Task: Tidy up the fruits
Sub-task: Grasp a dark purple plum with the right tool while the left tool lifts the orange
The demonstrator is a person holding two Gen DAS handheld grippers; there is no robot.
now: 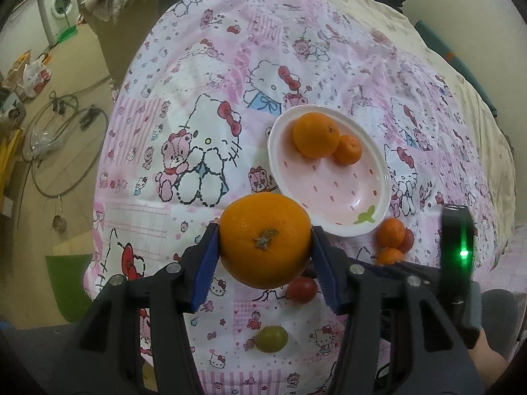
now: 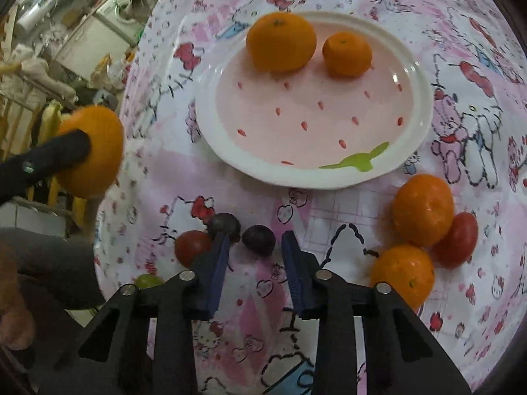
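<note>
My left gripper [image 1: 265,242] is shut on a large orange [image 1: 265,240], held above the cloth just short of the pink strawberry plate [image 1: 349,194]. The held orange also shows at the left of the right wrist view [image 2: 95,151]. The plate [image 2: 309,164] holds a large orange [image 2: 281,42] and a small mandarin [image 2: 346,53]. My right gripper [image 2: 255,242] is open, with a dark grape [image 2: 259,239] lying between its fingertips on the cloth. A second dark grape [image 2: 224,224] and a red tomato [image 2: 191,246] lie by its left finger.
Two mandarins [image 2: 423,209] [image 2: 402,273] and a red tomato [image 2: 457,240] lie right of the right gripper. A green grape [image 1: 271,339] and a red tomato [image 1: 301,289] lie under the left gripper. The Hello Kitty cloth [image 1: 197,131] drops off at the left to a cluttered floor.
</note>
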